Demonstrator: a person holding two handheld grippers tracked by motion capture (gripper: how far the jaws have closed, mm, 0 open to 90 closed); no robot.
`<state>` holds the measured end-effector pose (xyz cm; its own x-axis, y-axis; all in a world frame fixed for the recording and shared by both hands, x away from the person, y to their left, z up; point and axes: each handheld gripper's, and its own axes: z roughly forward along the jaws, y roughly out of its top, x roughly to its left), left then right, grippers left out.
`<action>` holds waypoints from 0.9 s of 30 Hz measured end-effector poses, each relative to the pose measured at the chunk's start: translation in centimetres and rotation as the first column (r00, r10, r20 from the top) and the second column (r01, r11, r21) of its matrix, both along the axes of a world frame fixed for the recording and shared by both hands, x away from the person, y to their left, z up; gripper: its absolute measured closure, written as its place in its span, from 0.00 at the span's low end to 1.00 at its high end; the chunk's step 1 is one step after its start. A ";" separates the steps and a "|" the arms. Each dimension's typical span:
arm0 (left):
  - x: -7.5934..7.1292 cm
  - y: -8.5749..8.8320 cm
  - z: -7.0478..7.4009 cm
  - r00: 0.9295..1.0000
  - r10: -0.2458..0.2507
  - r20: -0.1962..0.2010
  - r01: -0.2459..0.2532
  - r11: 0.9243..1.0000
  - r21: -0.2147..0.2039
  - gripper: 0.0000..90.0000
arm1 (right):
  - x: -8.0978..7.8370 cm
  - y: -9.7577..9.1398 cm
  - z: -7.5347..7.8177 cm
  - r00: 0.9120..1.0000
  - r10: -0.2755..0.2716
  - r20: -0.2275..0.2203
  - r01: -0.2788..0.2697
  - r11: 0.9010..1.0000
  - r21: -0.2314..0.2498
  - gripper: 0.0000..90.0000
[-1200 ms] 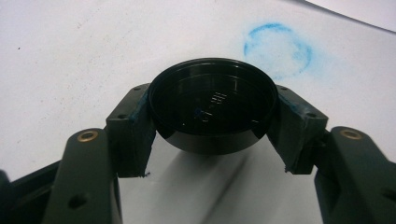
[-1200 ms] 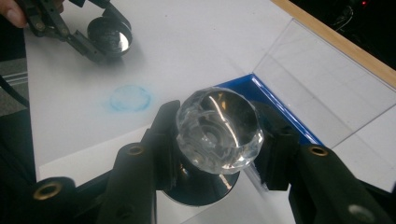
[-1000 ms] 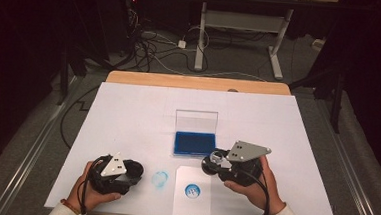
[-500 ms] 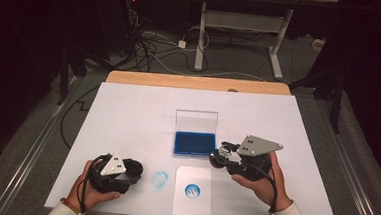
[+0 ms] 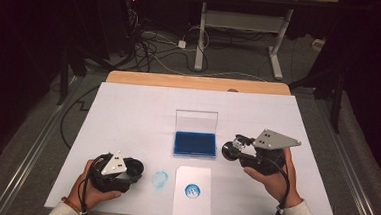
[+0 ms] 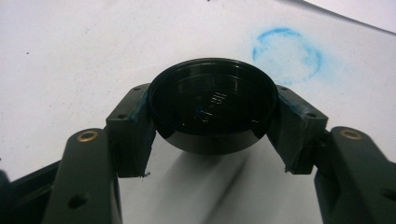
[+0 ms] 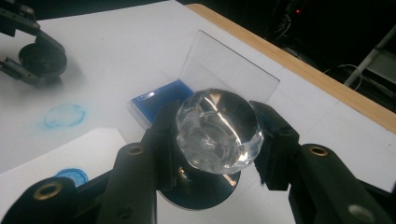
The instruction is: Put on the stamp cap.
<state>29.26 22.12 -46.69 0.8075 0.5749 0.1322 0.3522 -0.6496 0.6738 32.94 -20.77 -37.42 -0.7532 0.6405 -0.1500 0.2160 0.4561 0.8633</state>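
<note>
Beside the ink pad: the right gripper [image 5: 232, 149] holds a stamp [image 7: 219, 133] by its clear round knob, jaws squeezed tight on both sides.
Stamp place: up off the table, just right of the blue ink pad [image 5: 194, 143], whose clear lid stands open.
Left gripper [image 5: 133, 170]: closed on a black round cap [image 6: 212, 109], low by the table's near edge, next to a smudged blue ring [image 5: 160, 179].
Paper [image 5: 192, 192]: a white sheet with a neat blue stamp mark, near the front.
What could go wrong: the knob is smooth and round, so the stamp could slip or tip. Its inky bottom could then smear the table [image 5: 128, 113] like that ring.
Another slip: bumping the open lid could push the ink pad away.
Changed: the right gripper has moved away from the paper, out to the right and a bit up. The left one stayed put.
</note>
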 end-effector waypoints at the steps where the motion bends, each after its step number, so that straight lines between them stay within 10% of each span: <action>1: 0.0 0.0 0.0 1.000 0.002 -0.001 -0.002 1.000 -0.002 0.41 | 0.1 -0.1 0.0 1.000 -0.002 0.000 0.002 1.000 0.003 0.64; 27: 1.5 -3.6 1.6 0.997 -0.073 0.009 0.073 0.996 -0.057 0.41 | 0.4 0.3 1.7 1.000 0.007 0.031 -0.009 0.996 0.085 0.64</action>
<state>30.78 18.55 -45.05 0.8466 0.5214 0.1063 0.3006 -0.6335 0.7129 33.30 -20.44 -35.77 -0.7543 0.6458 -0.1180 0.1858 0.3825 0.9051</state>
